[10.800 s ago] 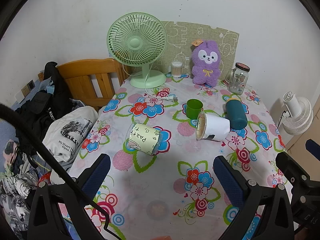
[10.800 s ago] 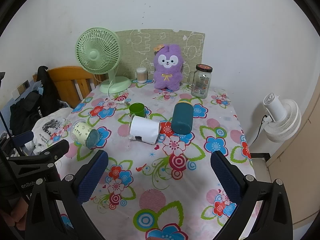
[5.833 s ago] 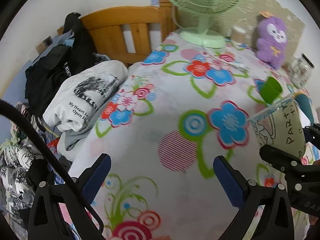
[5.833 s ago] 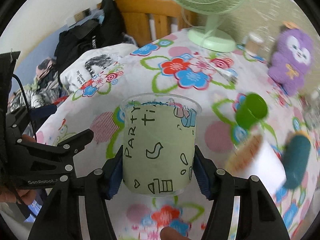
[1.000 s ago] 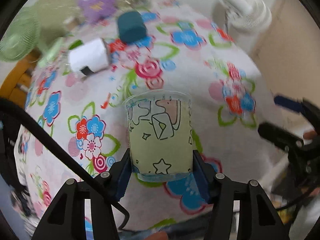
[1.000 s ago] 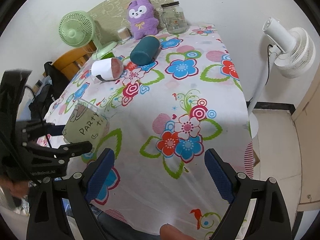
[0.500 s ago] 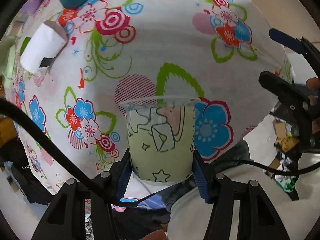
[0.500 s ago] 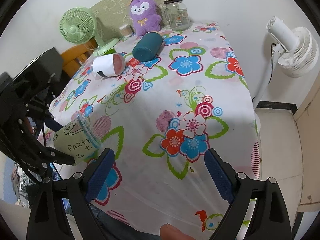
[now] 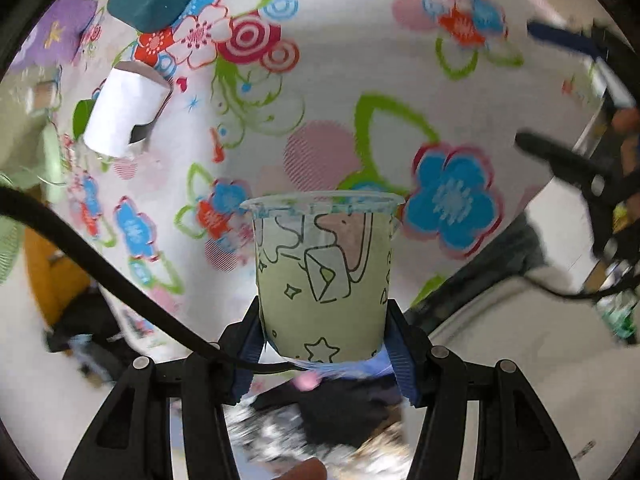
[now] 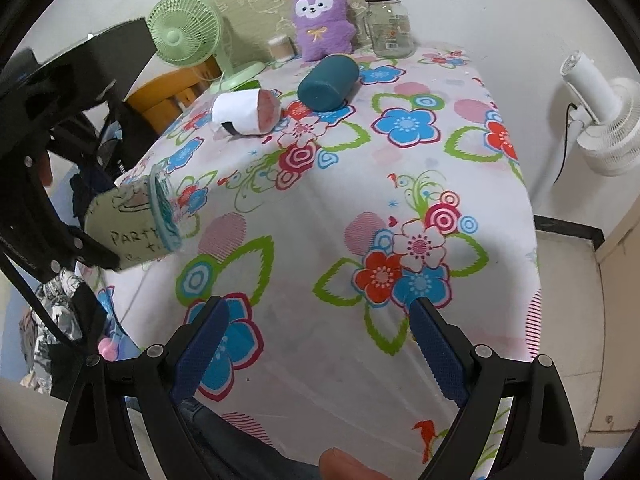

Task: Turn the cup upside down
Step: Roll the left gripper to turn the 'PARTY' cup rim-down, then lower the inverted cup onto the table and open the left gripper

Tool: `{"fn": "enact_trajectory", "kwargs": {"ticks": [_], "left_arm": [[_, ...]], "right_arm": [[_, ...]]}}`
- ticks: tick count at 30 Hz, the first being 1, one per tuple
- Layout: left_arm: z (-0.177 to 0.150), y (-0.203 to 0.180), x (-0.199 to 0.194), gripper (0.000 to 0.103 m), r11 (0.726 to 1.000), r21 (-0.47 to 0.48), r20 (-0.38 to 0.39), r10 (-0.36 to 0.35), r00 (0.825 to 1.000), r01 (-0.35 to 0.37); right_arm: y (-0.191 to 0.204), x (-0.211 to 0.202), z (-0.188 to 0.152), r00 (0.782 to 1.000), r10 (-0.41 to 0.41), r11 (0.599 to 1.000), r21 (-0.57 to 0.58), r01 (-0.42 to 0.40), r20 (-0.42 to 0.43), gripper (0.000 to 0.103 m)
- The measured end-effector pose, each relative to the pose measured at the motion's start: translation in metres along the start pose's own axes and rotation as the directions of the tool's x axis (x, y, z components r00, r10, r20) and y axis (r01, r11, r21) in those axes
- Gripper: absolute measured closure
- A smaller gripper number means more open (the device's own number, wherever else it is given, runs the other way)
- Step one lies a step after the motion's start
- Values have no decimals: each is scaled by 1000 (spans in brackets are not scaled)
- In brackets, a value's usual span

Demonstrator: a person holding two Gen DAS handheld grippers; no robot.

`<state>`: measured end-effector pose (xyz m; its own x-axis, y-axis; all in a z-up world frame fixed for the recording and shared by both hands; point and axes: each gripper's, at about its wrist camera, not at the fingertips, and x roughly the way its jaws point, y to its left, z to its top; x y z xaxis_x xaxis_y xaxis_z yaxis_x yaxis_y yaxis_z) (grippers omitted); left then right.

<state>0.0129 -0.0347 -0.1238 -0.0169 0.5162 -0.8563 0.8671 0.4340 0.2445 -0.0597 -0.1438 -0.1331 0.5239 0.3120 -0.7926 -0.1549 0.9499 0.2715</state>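
My left gripper (image 9: 325,320) is shut on a pale green party cup (image 9: 324,276) with black doodles and a clear rim. In the left wrist view its rim points toward the flowered tablecloth (image 9: 320,92) below. In the right wrist view the party cup (image 10: 132,228) lies on its side in the air at the table's left edge, rim toward the table, held by the left gripper (image 10: 86,240). My right gripper (image 10: 320,340) is open and empty over the table's near edge.
A white cup (image 10: 244,114) and a teal cup (image 10: 328,82) lie on their sides mid-table. A green fan (image 10: 184,36), purple plush (image 10: 320,16) and glass jar (image 10: 390,26) stand at the back. A white floor fan (image 10: 600,116) stands right of the table.
My left gripper has tipped the cup further, from upright a second ago to mouth pointing sideways and down at the table. The right gripper has barely moved.
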Motion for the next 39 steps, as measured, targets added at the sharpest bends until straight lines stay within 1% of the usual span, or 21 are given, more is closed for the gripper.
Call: {"fn": "enact_trajectory", "kwargs": {"ticks": [3, 4, 6, 7, 9, 10, 12, 13, 14, 15, 16, 17, 19, 24, 28, 32, 33, 34, 36, 38, 39], "left_arm": [[0, -13, 8, 45, 994, 62, -66, 89, 994, -85], [-1, -12, 9, 45, 992, 74, -85, 108, 991, -101], [1, -13, 13, 45, 985, 99, -133, 153, 979, -140], [2, -12, 18, 45, 983, 107, -143, 164, 976, -149], [8, -17, 18, 45, 981, 120, -142, 170, 975, -153], [11, -19, 18, 45, 981, 124, -136, 167, 977, -150], [15, -20, 16, 44, 984, 128, -113, 138, 984, -123], [15, -19, 15, 40, 986, 125, -106, 122, 987, -109], [16, -19, 13, 32, 988, 120, -99, 109, 989, -96], [18, -19, 12, 27, 990, 115, -83, 94, 992, -84], [19, -18, 10, 16, 991, 109, -63, 86, 994, -79], [21, -18, 8, 8, 992, 103, -46, 84, 995, -79], [22, -15, 6, 2, 993, 90, -14, 74, 997, -73], [21, -5, 5, 1, 997, 71, 47, 18, 999, -21], [9, 3, 1, 1, 999, 46, 135, -16, 991, 10], [-17, 21, -3, 1, 998, -18, 266, -54, 963, 61], [-26, 25, -4, 1, 996, -37, 315, -62, 947, 77], [-33, 29, -4, 1, 995, -47, 348, -62, 935, 84], [-48, 34, -3, 1, 991, -67, 424, -74, 902, 113], [-54, 34, 0, 1, 986, -80, 476, -90, 875, 145], [-61, 36, 1, 1, 983, -90, 505, -96, 858, 163]], "right_arm": [[5, 4, -2, 1000, 6, 1000, -14, -6, -6, 10], [7, 6, -3, 1000, 10, 1000, -18, -10, -8, 10], [9, 8, -4, 1000, 10, 1000, -21, -10, -10, 10], [10, 10, -5, 1000, 9, 1000, -23, -10, -12, 10], [11, 11, -6, 1000, 11, 1000, -24, -11, -14, 10], [11, 12, -7, 1000, 13, 1000, -23, -13, -15, 10], [10, 12, -10, 1000, 18, 1000, -18, -18, -17, 10], [9, 13, -11, 1000, 20, 1000, -17, -20, -20, 10], [9, 13, -11, 1000, 20, 1000, -16, -20, -22, 10], [8, 14, -12, 1000, 18, 1000, -15, -18, -25, 10], [8, 14, -13, 999, 16, 1000, -16, -17, -27, 10], [8, 15, -14, 999, 14, 1000, -17, -15, -29, 10], [7, 15, -15, 999, 13, 1000, -18, -13, -30, 10], [10, 17, -15, 999, 11, 1000, -24, -12, -31, 10], [17, 17, -12, 1000, 12, 999, -42, -13, -28, 10], [27, 16, -8, 1000, 0, 998, -69, -1, -17, 10], [30, 16, -6, 1000, -2, 997, -76, 1, -14, 10], [33, 15, -4, 1000, -7, 997, -83, 6, -9, 10], [38, 13, -1, 1000, -12, 996, -93, 12, -2, 10], [42, 12, 2, 1000, -14, 995, -102, 14, 3, 10], [45, 11, 4, 1000, -15, 994, -107, 16, 6, 10]]}}
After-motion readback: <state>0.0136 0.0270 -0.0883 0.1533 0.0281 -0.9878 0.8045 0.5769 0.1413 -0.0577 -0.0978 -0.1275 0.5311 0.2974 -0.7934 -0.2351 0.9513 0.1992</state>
